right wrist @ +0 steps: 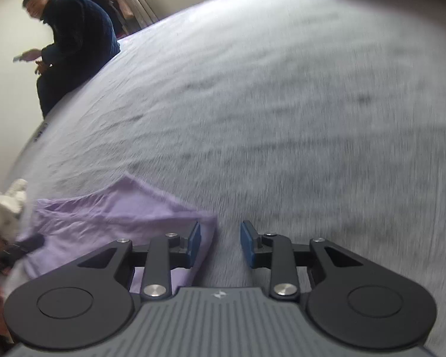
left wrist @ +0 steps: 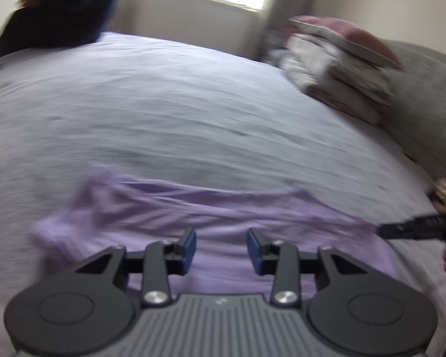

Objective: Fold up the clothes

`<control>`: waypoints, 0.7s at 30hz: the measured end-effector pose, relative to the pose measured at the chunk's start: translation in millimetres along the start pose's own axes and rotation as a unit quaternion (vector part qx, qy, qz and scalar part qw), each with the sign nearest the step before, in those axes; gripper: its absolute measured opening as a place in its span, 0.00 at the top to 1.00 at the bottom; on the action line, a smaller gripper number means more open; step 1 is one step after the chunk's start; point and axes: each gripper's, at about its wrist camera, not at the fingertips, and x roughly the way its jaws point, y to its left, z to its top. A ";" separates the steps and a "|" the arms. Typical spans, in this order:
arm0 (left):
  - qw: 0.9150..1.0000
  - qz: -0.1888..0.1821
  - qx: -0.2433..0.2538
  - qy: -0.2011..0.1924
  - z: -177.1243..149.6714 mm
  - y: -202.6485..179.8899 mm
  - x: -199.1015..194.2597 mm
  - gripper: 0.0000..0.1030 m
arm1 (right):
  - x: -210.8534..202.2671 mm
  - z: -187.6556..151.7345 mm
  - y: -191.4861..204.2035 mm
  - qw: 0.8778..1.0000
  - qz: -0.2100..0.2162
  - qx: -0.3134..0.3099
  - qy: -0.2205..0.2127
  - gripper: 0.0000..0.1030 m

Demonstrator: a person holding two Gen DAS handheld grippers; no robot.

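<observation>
Two hand-held grippers hang over the bed point(left wrist: 193, 113), and neither has hold of anything: the left hand-held gripper point(left wrist: 221, 248) has its blue pads spread with the lilac garment point(left wrist: 211, 208) lying flat beneath and just ahead of them, and the right hand-held gripper point(right wrist: 220, 244) is parted too, its left pad over the garment's corner, its right pad over bare sheet. The cloth lies partly folded and creased on the grey sheet, stretching from ahead of the left tool across to the right tool's near-left side. Well beyond the left tool, to its far right, a heap of other laundry point(left wrist: 339, 68) waits by a grey cushion; a person in dark clothes point(right wrist: 74, 41) sits on the far edge. My worry is the loose corner: with the right pads straddling the hem, a closing pinch could catch only the top layer, or the sheet with it, and drag the fold crooked. Everything is blurred, so finer creases are hard to judge.
</observation>
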 end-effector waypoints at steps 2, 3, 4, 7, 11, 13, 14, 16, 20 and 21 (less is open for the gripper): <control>0.999 -0.026 0.033 -0.001 -4.1 -19.5 3.2 0.55 | -6.0 -4.4 -5.9 1.000 0.018 0.015 0.018 0.68; 0.998 -0.039 0.049 -0.002 -6.2 -28.9 4.5 0.53 | -8.5 -7.4 -7.6 0.999 0.026 0.018 0.026 0.68; 0.997 -0.052 0.065 -0.003 -8.3 -38.3 5.8 0.49 | -10.6 -10.5 -9.3 0.999 0.034 0.023 0.034 0.68; 0.992 -0.086 0.097 -0.002 -14.9 -57.0 8.0 0.47 | -15.9 -20.8 -18.5 0.995 0.067 0.055 0.053 0.67; 0.985 -0.115 0.132 0.003 -24.7 -71.0 9.1 0.40 | -23.5 -33.1 -37.4 0.985 0.112 0.111 0.073 0.67; 0.980 -0.129 0.154 0.003 -30.2 -77.7 8.1 0.39 | -26.1 -38.1 -43.7 0.979 0.130 0.129 0.085 0.67; 0.977 -0.135 0.165 0.004 -32.9 -81.3 7.0 0.39 | -27.1 -40.4 -45.0 0.977 0.138 0.134 0.091 0.67; 0.971 -0.147 0.190 0.003 -38.0 -88.6 4.1 0.38 | -27.5 -45.6 -45.4 0.971 0.158 0.146 0.107 0.67; 0.954 -0.175 0.242 0.006 -47.9 -105.6 -0.4 0.38 | -18.0 -58.2 -34.8 0.955 0.199 0.159 0.150 0.67; 0.949 -0.183 0.256 0.007 -50.4 -110.2 -1.3 0.38 | -15.4 -60.6 -30.1 0.954 0.202 0.156 0.156 0.67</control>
